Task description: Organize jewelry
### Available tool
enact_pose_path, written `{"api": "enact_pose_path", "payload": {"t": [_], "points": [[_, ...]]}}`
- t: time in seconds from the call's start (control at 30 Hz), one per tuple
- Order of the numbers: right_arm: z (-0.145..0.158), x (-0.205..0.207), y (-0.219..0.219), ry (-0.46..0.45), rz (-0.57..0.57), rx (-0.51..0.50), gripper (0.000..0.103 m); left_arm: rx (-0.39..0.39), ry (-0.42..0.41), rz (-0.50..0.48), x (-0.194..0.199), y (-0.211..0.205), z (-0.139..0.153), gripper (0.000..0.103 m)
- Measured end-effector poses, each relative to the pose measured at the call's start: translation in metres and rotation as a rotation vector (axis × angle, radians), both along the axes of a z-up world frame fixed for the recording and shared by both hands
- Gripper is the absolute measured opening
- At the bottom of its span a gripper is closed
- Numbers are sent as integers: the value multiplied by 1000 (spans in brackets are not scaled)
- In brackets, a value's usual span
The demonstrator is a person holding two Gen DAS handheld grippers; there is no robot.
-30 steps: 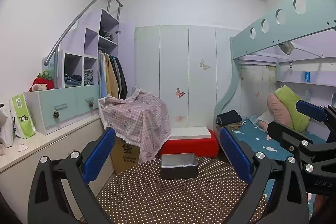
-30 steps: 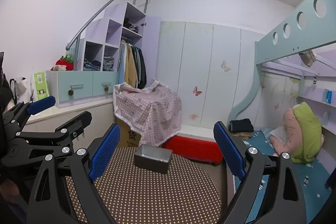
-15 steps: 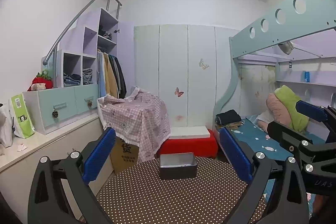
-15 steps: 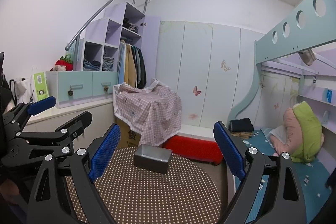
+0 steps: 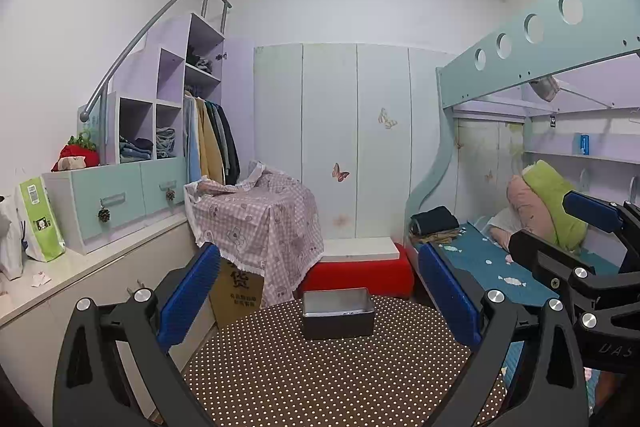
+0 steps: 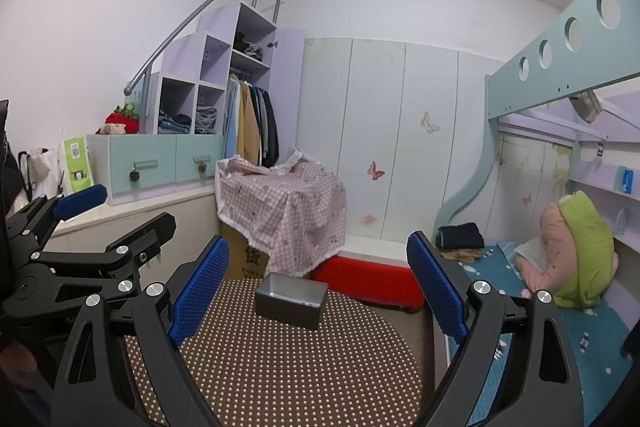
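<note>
A small dark grey metal box (image 5: 338, 313) with an open top stands at the far edge of a round brown table (image 5: 320, 379) with white dots; the right wrist view shows this box (image 6: 291, 299) too. Something small and pale lies inside it, too small to tell. My left gripper (image 5: 320, 301) is open, held above the table just short of the box, nothing between its blue pads. My right gripper (image 6: 316, 287) is open beside it, also empty. Each gripper appears in the other's view: the right gripper (image 5: 576, 223) and the left gripper (image 6: 112, 211). No loose jewelry shows on the table.
Behind the table stand a cardboard box under a checked pink cloth (image 5: 260, 215) and a red bench (image 5: 360, 275). A white counter (image 5: 80, 263) with a green bag runs along the left. A bunk bed (image 5: 500, 267) with pillows is at the right.
The left wrist view has shifted slightly, so the box sits a little further left and lower. The right gripper has hardly moved. Both stay open.
</note>
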State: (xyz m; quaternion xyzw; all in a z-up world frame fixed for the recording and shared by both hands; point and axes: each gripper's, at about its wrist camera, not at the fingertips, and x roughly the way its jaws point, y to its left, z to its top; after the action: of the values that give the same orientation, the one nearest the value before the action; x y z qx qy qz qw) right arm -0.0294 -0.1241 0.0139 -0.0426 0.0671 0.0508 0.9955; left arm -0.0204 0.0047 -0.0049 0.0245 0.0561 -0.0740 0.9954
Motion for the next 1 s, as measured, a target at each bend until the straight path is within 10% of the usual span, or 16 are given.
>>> {"api": "enact_pose_path", "payload": {"t": [1.0], "points": [[-2, 1, 2, 2, -2, 3, 87, 2, 0, 1, 0, -2, -1, 96]]}}
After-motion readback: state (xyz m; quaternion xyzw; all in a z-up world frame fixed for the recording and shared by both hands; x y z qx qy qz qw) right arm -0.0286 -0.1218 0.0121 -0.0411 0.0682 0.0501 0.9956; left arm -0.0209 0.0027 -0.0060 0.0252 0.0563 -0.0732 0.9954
